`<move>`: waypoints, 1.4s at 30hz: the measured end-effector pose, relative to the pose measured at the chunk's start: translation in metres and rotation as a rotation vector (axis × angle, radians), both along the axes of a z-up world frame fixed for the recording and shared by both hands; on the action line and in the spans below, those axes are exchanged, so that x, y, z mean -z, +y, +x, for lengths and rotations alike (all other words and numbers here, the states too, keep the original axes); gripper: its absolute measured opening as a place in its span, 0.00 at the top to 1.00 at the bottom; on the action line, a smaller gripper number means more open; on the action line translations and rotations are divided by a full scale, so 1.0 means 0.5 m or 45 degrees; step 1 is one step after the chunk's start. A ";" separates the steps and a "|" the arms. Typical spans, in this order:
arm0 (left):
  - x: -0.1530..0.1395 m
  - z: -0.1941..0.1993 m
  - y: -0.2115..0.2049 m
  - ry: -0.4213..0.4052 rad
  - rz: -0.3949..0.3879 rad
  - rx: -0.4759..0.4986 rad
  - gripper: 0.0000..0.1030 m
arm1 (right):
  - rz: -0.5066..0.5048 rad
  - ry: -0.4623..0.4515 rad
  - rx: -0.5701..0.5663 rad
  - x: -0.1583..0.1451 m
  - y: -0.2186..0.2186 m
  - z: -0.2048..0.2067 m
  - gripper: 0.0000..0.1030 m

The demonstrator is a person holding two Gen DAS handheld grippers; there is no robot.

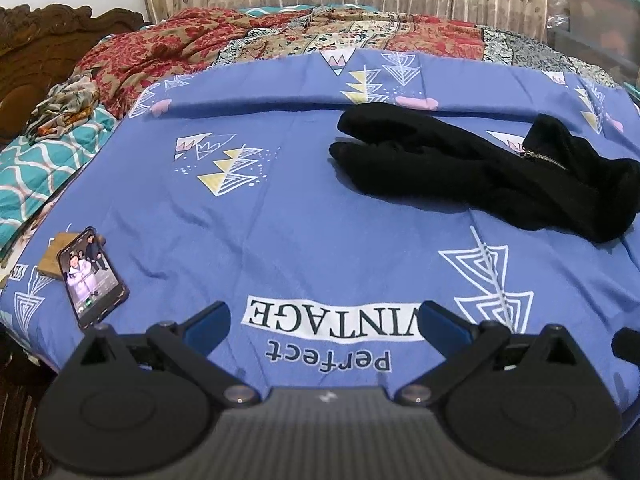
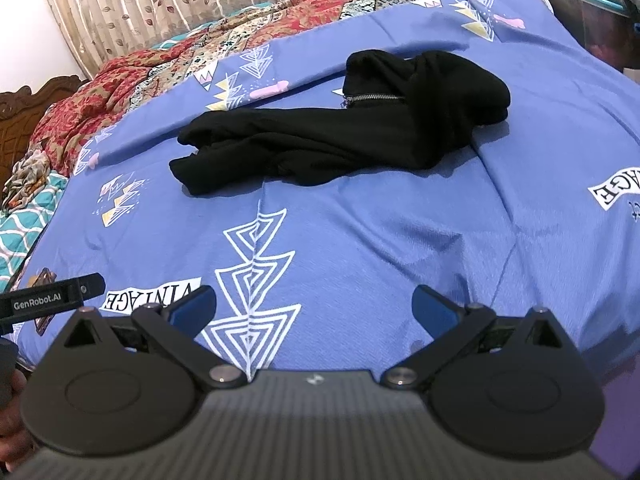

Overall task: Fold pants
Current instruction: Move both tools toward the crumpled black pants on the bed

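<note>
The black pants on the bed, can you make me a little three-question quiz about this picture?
1. True or false: the black pants are already neatly folded.
2. What lies near the bed's left edge? A) phone B) cup C) shoe
3. Fill in: both grippers' jaws are ____.

Key:
1. False; they lie crumpled on the blue bedsheet, zipper showing.
2. A; the phone.
3. Open; left gripper and right gripper hold nothing.

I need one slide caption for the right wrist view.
Open right tool above blue printed bedsheet, facing crumpled black pants.
</note>
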State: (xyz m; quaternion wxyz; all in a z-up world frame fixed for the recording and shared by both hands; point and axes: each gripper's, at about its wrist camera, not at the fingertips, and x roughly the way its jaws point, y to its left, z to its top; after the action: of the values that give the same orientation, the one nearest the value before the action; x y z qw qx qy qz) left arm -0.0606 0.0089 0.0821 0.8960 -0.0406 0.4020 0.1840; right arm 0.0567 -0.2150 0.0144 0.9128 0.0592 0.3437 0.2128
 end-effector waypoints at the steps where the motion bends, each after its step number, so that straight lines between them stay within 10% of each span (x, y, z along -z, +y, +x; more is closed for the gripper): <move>1: 0.001 0.001 -0.001 0.002 -0.001 0.000 0.00 | 0.001 0.003 0.001 0.001 -0.001 0.000 0.00; 42: 0.025 0.002 0.006 0.060 -0.067 0.008 0.00 | 0.006 -0.001 -0.001 0.000 0.000 0.000 0.02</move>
State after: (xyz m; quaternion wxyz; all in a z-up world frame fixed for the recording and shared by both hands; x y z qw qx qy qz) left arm -0.0597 0.0121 0.0698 0.8856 -0.0587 0.4278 0.1713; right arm 0.0567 -0.2153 0.0142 0.9127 0.0610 0.3427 0.2141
